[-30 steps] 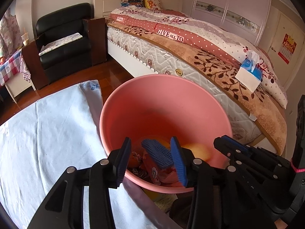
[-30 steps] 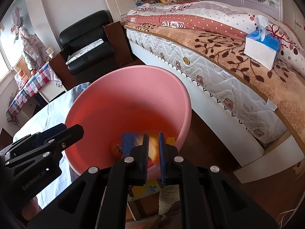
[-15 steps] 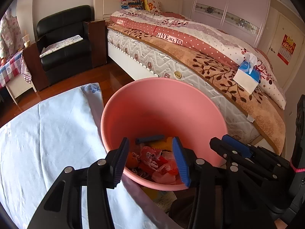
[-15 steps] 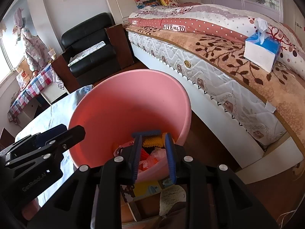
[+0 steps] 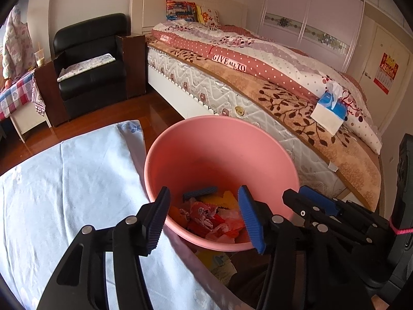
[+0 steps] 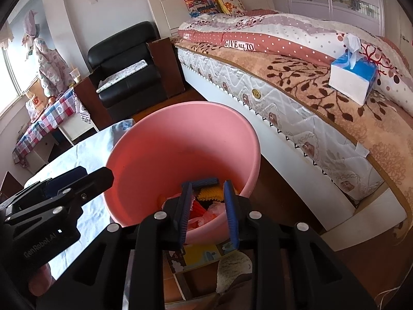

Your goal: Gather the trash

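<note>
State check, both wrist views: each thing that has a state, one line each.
Left gripper: open, empty, just been opening.
Right gripper: open, empty, opened a moment ago.
Pink bin: upright, trash at bottom.
Tissue box: on bed, tissue sticking out.
Wardrobe: doors shut.

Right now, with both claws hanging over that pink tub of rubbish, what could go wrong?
The pink tub seems to overhang the edge of the blue-covered table; a bump from the open left gripper or right gripper might tip it. The light wrappers could then spill onto the floor.
</note>
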`<state>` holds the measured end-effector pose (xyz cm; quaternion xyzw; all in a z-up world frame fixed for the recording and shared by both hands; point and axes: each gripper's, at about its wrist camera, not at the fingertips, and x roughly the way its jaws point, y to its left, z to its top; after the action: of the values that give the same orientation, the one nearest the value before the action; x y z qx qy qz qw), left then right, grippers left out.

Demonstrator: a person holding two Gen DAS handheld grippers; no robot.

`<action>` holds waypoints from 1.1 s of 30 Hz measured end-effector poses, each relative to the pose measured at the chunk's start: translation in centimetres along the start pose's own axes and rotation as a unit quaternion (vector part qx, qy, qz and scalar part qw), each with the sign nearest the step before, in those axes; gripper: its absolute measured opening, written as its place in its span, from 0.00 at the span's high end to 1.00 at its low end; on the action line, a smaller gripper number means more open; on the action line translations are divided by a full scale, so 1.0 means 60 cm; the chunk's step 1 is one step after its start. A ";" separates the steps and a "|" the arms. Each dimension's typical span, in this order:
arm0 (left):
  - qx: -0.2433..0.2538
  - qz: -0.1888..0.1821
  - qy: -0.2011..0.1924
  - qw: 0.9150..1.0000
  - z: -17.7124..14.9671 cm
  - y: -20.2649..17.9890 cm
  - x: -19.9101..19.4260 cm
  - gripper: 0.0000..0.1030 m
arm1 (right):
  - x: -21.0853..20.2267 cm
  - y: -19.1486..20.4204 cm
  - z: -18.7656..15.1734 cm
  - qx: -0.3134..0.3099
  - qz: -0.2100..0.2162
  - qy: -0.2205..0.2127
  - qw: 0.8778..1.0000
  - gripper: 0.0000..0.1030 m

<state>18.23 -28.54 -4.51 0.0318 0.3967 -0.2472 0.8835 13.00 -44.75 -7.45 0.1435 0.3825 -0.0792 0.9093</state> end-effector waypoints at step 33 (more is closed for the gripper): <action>-0.001 0.001 -0.040 0.999 -0.014 0.003 -0.076 0.40 | -0.064 0.005 0.001 0.002 0.002 -0.045 0.999 0.62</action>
<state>15.14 -26.30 -1.84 0.0217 0.3612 -0.2469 0.8989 10.45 -44.34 -4.61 0.1430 0.3403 -0.0844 0.9255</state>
